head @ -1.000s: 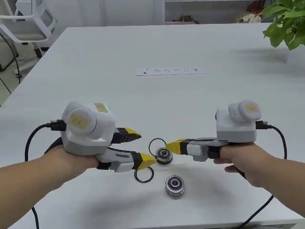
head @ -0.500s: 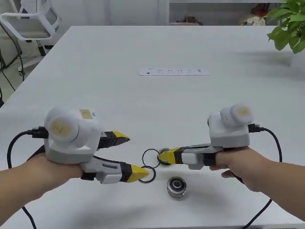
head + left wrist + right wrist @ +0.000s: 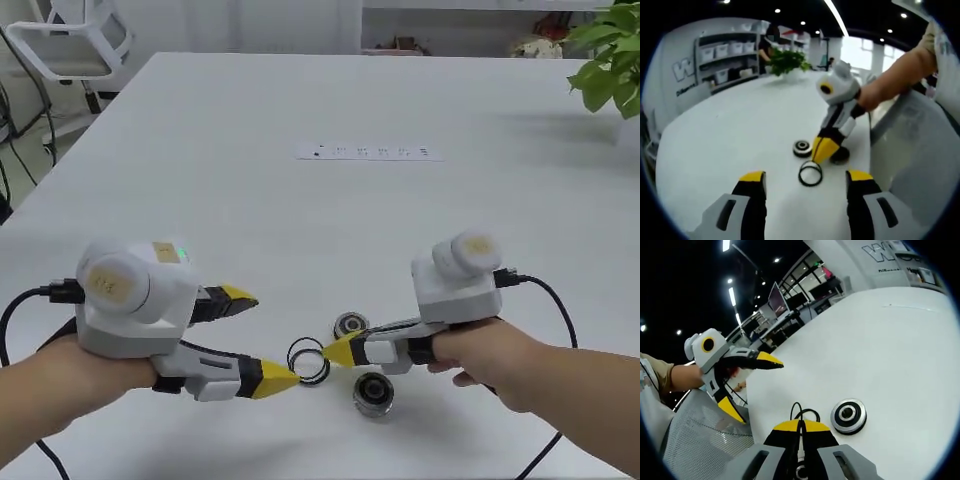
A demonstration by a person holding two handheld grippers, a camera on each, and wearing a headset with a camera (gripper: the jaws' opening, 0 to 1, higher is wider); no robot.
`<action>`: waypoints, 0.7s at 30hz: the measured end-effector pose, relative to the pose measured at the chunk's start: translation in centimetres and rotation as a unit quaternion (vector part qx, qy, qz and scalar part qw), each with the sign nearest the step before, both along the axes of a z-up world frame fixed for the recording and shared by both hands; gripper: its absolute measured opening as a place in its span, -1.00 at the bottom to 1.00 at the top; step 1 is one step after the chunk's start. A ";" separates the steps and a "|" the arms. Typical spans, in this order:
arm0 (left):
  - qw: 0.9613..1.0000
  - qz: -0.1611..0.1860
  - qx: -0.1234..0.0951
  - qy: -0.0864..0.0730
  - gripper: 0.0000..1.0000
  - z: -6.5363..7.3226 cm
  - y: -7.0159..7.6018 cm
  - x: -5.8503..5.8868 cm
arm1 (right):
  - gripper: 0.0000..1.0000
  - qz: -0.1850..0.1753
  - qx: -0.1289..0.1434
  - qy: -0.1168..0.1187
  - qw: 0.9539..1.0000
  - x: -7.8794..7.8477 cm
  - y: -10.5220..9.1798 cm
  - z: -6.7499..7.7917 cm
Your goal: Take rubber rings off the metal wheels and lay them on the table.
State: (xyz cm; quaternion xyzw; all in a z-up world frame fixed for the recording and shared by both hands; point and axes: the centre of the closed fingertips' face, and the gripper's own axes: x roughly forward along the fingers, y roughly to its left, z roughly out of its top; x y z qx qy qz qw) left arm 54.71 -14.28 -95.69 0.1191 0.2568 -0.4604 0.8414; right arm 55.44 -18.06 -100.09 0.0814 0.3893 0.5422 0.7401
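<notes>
The right gripper [image 3: 338, 351] sits low over the table [image 3: 400, 220], its yellow tips pressed together, and its own view shows why: a thin black rubber ring [image 3: 812, 410] is pinched between them, with the loop poking out ahead of the tips. The gripper looks angled down to set the ring flat instead of dropping it. From the head view, what looks like two overlapping loops [image 3: 308, 360] lie at the tip, between the two grippers. I cannot separate the held one from one already lying there. The left gripper [image 3: 255, 338] hangs just beside them with its jaws spread wide and nothing in them, likely keeping out of the way while being ready for the next grab. One metal wheel [image 3: 350, 325] sits just beyond the right gripper's tip and a second wheel [image 3: 373, 392] sits just nearer the person, under that gripper's body. Both are close, so little reaching is needed. Whether either wheel carries a ring is too small to tell.
</notes>
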 end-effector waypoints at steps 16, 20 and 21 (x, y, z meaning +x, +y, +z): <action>1.000 0.004 0.004 0.007 0.30 -0.4 0.5 0.0 | -1.00 -0.013 -0.032 -0.007 0.999 0.3 -0.5 -1.3; 1.000 0.003 0.005 0.009 0.30 -0.5 0.4 -0.2 | -1.00 -0.012 -0.037 -0.012 0.999 0.2 -0.6 -1.4; 1.000 0.003 0.006 0.010 0.30 -0.5 0.4 -0.2 | -1.00 -0.011 -0.038 -0.012 0.999 0.2 -0.6 -1.4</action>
